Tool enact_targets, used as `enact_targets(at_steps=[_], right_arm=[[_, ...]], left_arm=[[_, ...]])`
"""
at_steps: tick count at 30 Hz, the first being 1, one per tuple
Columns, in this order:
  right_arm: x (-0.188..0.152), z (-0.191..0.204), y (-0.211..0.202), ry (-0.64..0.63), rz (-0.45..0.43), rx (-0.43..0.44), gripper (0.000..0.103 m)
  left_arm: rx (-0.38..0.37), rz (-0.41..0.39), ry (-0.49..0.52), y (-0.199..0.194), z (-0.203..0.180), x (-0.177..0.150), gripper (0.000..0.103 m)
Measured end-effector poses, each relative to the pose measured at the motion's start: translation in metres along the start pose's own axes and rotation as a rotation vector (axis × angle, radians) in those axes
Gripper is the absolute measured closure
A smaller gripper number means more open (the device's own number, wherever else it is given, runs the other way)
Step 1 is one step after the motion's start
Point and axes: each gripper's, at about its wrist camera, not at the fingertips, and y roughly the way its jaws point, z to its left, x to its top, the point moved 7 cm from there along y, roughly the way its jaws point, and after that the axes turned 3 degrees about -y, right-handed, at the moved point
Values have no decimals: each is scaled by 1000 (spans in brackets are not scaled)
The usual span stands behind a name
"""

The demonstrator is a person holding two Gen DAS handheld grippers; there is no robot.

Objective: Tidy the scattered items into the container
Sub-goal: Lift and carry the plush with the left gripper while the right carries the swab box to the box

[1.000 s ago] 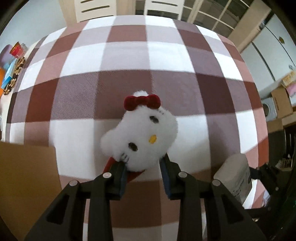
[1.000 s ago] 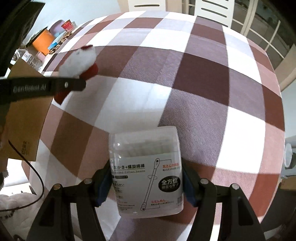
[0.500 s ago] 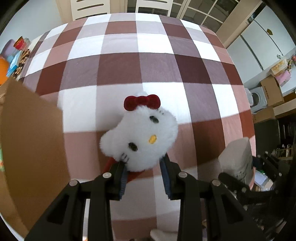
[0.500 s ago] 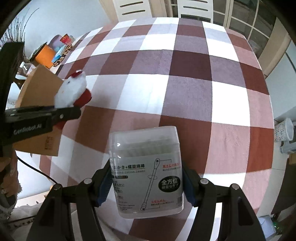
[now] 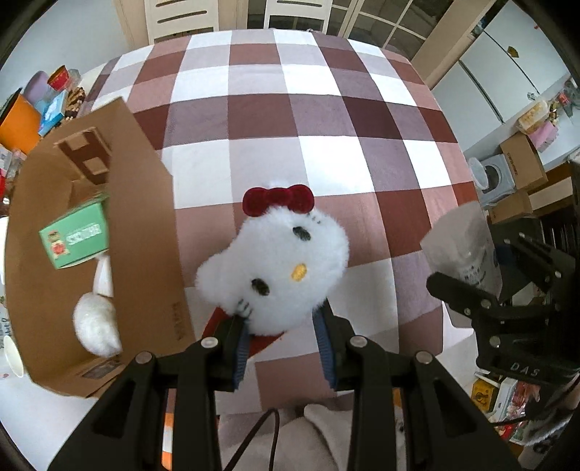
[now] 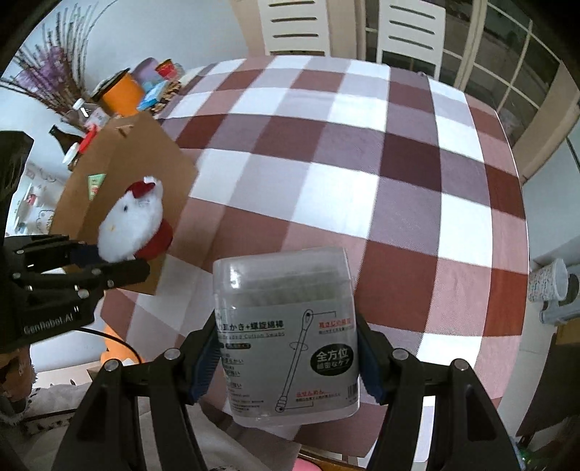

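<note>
My left gripper (image 5: 282,344) is shut on a white Hello Kitty plush (image 5: 275,268) with a red bow, held high above the checked table, just right of the open cardboard box (image 5: 152,203). The box holds a green carton (image 5: 76,235) and a white fluffy item (image 5: 96,326). My right gripper (image 6: 286,366) is shut on a clear plastic cotton swab box (image 6: 286,337), also lifted above the table's near edge. The right wrist view shows the plush (image 6: 130,224) in front of the cardboard box (image 6: 137,159). The left wrist view shows the swab box (image 5: 467,250) at right.
The checked tablecloth (image 5: 308,119) covers the table. An orange container (image 6: 121,92) and small packages sit at the far left corner. Two white chairs (image 6: 409,29) stand behind the table. A paper cup (image 5: 12,357) stands left of the cardboard box.
Both grippers have risen and pulled back with their loads. The cardboard box has come fully into view at the left, and its inside now shows.
</note>
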Motion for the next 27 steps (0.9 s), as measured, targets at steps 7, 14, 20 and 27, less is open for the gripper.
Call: enact_targets(at_steps=[7, 14, 20, 27], right_arm=[[20, 36, -14, -65, -21, -1, 37], [43, 64, -25, -123, -37, 5, 37], [63, 93, -29, -199, -50, 14, 37], [84, 133, -30, -290, -48, 55, 37]], left_arm=[[13, -24, 9, -27, 17, 0, 70], [4, -50, -6, -53, 36, -1, 70], [4, -79, -52, -75, 60, -8, 70], [7, -123, -140, -103, 94, -16, 70]])
